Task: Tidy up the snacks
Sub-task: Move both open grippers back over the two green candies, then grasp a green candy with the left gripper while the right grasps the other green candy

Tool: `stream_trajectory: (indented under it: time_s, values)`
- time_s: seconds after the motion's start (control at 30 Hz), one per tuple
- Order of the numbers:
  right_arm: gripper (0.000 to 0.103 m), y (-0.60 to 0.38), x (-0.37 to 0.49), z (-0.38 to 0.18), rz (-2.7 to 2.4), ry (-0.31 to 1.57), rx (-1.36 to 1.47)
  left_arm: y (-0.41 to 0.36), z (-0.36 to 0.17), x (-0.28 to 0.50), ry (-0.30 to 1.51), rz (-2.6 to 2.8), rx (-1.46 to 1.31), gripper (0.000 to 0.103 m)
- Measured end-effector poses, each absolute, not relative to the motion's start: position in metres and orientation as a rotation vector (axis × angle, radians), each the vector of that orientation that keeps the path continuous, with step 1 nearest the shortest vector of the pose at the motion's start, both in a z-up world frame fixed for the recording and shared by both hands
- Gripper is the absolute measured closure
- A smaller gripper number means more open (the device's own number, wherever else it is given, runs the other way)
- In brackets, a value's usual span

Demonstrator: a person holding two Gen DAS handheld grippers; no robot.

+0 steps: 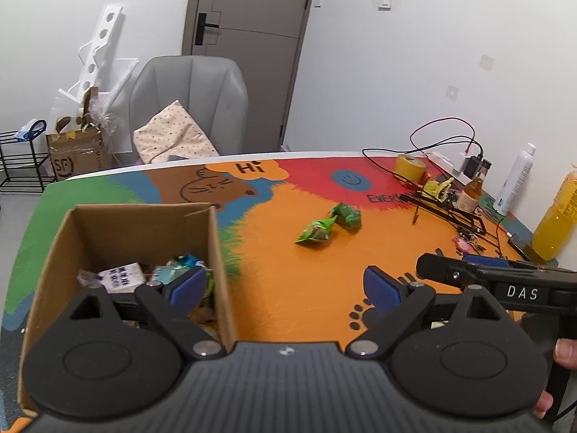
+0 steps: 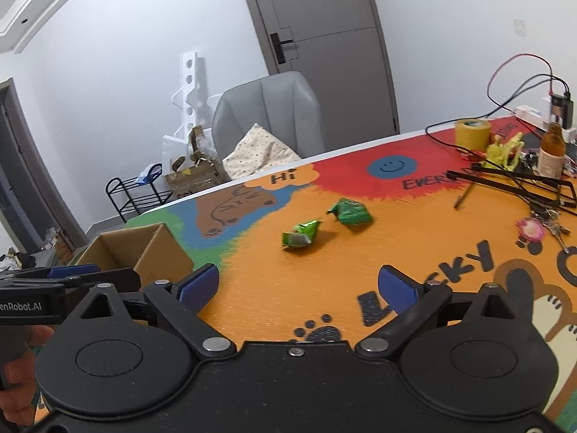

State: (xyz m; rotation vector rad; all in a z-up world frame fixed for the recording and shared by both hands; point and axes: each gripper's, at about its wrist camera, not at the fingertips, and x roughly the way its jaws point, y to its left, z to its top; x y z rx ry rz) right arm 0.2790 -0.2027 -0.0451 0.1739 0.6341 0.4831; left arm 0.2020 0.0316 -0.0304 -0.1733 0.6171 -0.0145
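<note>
Watching from the side: both grippers are hovering low over the table, each pointing toward the loose snacks.
Left gripper: its fingers are standing spread wide with nothing between them; one blue pad is hanging over the open box, the other over the orange table.
Right gripper: its fingers are likewise spread and empty, aiming at bare table short of the packets.
Snacks left out: two green packets are lying side by side mid-table, a lighter one and a darker one, close together, perhaps touching, and well apart from the box.
Cardboard box: it is sitting at the table's left, open-topped, already holding several wrapped snacks; I am counting at least three, the rest being hidden behind the left fingers.
Clutter at the far right: one tape roll, one brown bottle, one white spray can, one yellow bottle, plus cables and keys.
Risk, packets: being so close, one grasp is likely catching both or nudging the neighbour away; crinkly foil is also likely slipping from the pads.
Risk, box: the left fingers are hanging right at the box wall, so a careless swing is likely knocking or shifting it.
Risk, grippers: the two are working close together and could be clashing over the same packet.
</note>
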Motion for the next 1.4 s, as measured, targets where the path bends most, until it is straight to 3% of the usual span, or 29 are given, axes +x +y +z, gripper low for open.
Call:
stream_trajectory:
  time_s: [0.47,1.4]
  values:
    - [0.007,-0.231,0.304,-0.063,0.449,0.649,0.220,-0.004,-0.038,0.237,0.633,-0.047,-0.143,0.010]
    - [0.032,-0.235,0.403,-0.094,0.449,0.718,0.343,-0.032,-0.076,0.343,0.679,-0.021,-0.130,0.023]
